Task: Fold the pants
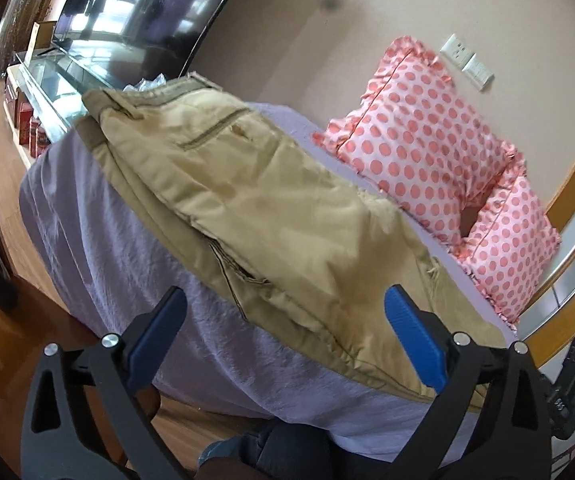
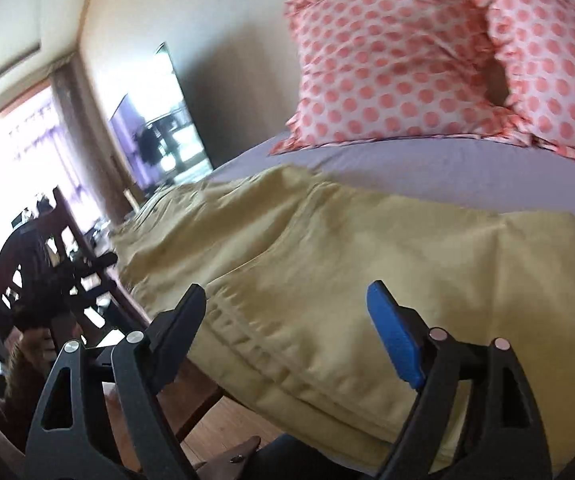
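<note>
You are looking at tan pants (image 1: 255, 216) lying on the bed (image 1: 99, 240), near its front edge, with two spotted pillows (image 1: 419, 140) well apart from them at the wall. The pants are lying in layers, with one leg seeming to sit on top of the other, so the first long fold is looking done. They are looking long, though, and a bit bumpy, so I think you are needing at least one more fold across the middle. You are holding your left claw (image 1: 285, 338) wide open just above the pants, gripping nothing. You are holding your right claw (image 2: 285, 332) wide open too, over the pants (image 2: 347, 264) near the bed edge, and it is holding nothing.
</note>
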Action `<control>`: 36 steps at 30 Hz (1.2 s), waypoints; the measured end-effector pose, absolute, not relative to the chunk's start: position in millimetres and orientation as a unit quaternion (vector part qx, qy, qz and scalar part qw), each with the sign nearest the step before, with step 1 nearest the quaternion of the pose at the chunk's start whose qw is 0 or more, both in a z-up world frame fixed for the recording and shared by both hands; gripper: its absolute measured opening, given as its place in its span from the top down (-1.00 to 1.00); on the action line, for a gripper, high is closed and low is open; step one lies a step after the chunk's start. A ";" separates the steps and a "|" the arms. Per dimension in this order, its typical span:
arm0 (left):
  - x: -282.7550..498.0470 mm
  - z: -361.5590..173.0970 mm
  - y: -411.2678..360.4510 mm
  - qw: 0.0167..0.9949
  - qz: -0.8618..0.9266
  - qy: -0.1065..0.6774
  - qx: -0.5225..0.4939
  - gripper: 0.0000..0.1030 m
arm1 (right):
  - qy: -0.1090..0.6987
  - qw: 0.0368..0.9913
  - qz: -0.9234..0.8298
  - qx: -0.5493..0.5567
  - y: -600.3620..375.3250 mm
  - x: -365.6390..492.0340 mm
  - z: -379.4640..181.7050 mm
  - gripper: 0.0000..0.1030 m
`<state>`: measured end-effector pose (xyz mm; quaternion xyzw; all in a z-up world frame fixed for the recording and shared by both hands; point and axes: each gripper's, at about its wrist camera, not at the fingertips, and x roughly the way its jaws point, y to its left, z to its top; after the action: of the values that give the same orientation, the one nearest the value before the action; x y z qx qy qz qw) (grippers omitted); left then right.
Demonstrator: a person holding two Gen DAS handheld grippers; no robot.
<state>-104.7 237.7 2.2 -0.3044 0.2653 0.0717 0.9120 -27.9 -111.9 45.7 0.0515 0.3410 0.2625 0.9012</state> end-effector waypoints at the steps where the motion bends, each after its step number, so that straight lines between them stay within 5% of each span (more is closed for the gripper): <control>1: -101.8 0.2 236.8 0.910 0.074 0.267 -0.307 -0.92 | 0.345 0.901 0.258 0.057 -113.2 -25.2 45.0 -0.65; 9: -81.2 2.6 253.5 0.901 0.096 0.265 -0.330 -0.89 | 0.377 0.885 0.260 0.079 -111.4 -16.4 28.7 -0.66; 17: -73.2 22.9 298.2 0.890 0.122 0.231 -0.374 -0.59 | 0.373 0.886 0.260 0.086 -114.5 -16.7 27.0 -0.69; 26: -67.5 0.6 355.8 0.837 0.149 0.229 -0.473 0.71 | 0.369 0.884 0.271 0.096 -118.7 -17.9 26.0 -0.71; 31: -57.4 44.4 323.9 0.882 0.190 0.251 -0.351 0.85 | 0.355 0.888 0.271 0.112 -134.7 -22.5 32.3 -0.71; 36: -15.3 139.4 204.9 0.956 0.102 0.229 -0.152 0.88 | 0.312 0.909 0.231 0.153 -176.3 -27.4 49.1 -0.74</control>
<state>-15.3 204.9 139.4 -0.1521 0.2290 0.1015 0.9561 -27.4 -176.3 49.1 0.1532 0.3122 0.2313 0.9086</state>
